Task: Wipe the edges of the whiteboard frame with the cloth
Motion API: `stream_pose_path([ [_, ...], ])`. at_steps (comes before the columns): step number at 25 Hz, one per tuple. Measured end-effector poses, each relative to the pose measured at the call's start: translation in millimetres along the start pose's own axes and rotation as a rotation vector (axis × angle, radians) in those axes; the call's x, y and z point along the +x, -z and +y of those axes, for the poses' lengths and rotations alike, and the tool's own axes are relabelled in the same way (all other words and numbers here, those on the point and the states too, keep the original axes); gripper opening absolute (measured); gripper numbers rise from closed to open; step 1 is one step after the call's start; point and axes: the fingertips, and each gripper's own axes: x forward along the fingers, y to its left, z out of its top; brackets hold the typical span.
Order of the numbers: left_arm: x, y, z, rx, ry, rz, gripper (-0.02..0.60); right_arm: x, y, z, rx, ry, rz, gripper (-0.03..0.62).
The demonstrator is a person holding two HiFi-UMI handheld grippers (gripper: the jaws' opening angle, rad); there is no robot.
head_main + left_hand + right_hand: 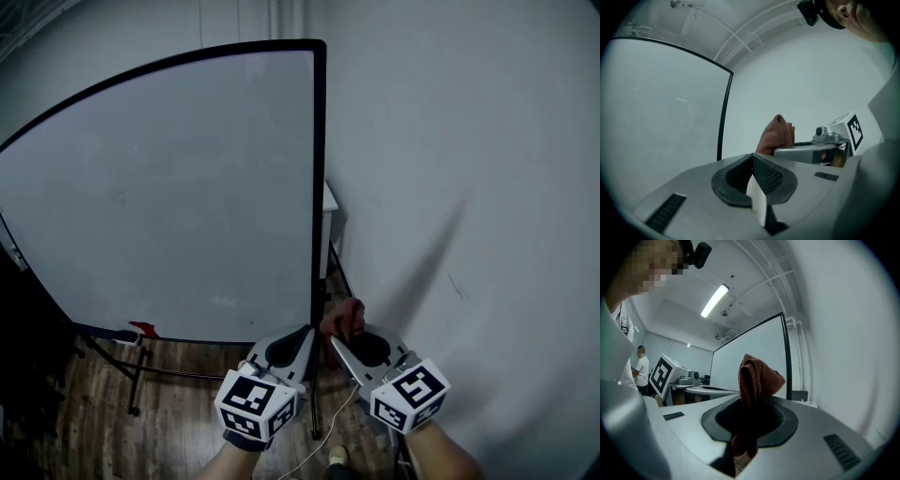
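Observation:
A large whiteboard (169,197) on a stand fills the left of the head view; its black frame edge (318,187) runs down the right side. My right gripper (342,333) is shut on a reddish-brown cloth (343,318), close to the lower part of that right frame edge. The cloth (752,380) sticks up bunched from between the jaws in the right gripper view, with the frame edge (787,357) behind it. My left gripper (302,339) sits just left of the right one, shut with nothing in it; from its own view the cloth (778,133) shows beyond.
A grey wall (469,187) stands right of the board. A white cabinet (329,202) sits behind the board's right edge. The stand's black legs (136,370) and a white cable (323,441) lie on the wooden floor. A small red thing (143,328) rests on the board's tray.

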Motion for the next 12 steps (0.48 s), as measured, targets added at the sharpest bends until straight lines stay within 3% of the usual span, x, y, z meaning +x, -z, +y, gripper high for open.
stream_pose_path([
  [12, 84, -64, 40, 0.073, -0.152, -0.044, 0.008, 47, -83, -96, -0.135, -0.193, -0.086, 0.075],
])
